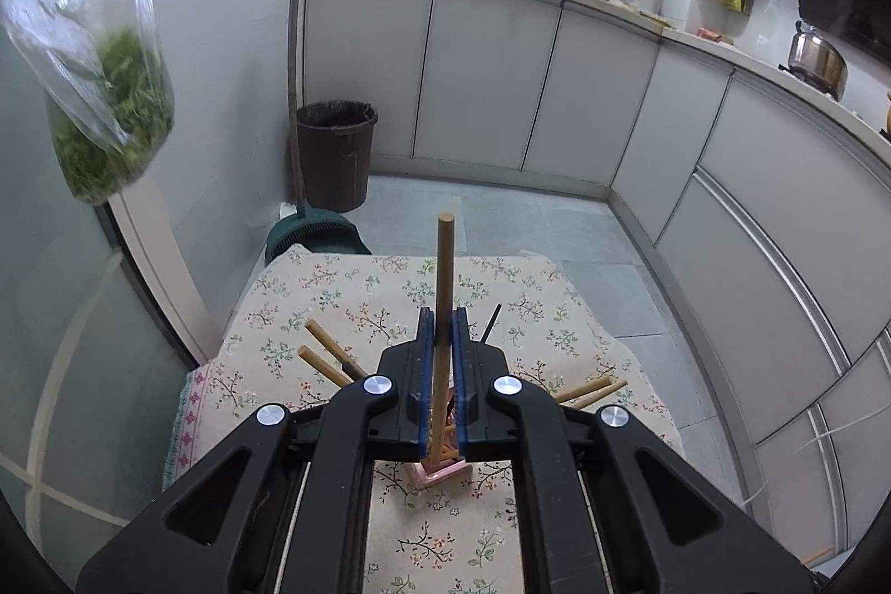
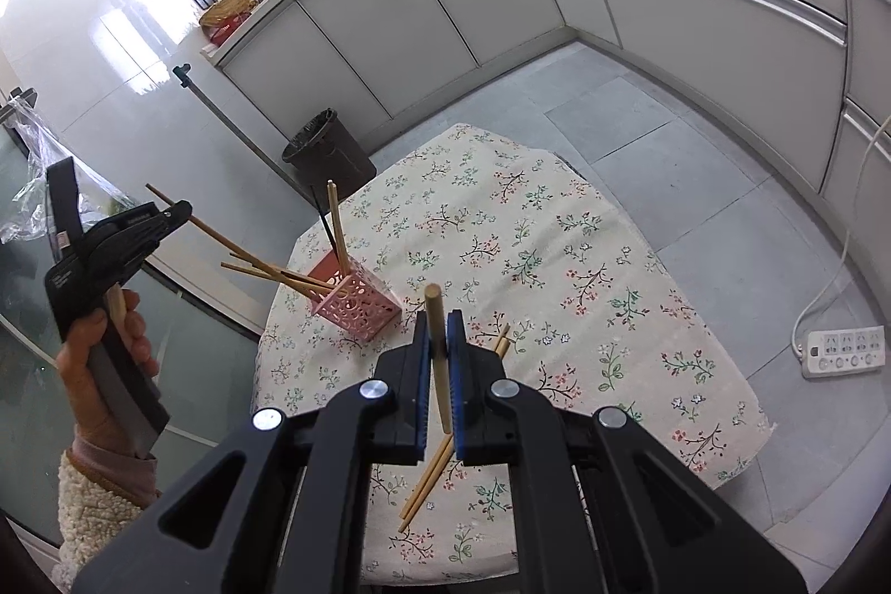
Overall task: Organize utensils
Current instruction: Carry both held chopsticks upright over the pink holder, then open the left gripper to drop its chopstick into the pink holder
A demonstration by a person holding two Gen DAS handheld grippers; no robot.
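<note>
My left gripper [image 1: 444, 322] is shut on a wooden chopstick [image 1: 444, 271] and holds it above the pink perforated holder [image 1: 440, 470]. In the right wrist view the left gripper [image 2: 178, 211] hangs left of the pink holder [image 2: 359, 304], which holds several chopsticks [image 2: 278, 276] and a black one. My right gripper [image 2: 438, 327] is shut on another wooden chopstick [image 2: 437, 349], above the table. Two loose chopsticks [image 2: 429, 480] lie on the floral tablecloth [image 2: 557, 271] under it.
A brown bin [image 1: 334, 154] and a broom [image 1: 294, 93] stand by the wall beyond the table. A bag of greens [image 1: 111, 121] hangs at the left. White cabinets [image 1: 501, 70] line the room. A power strip [image 2: 843, 349] lies on the floor at the right.
</note>
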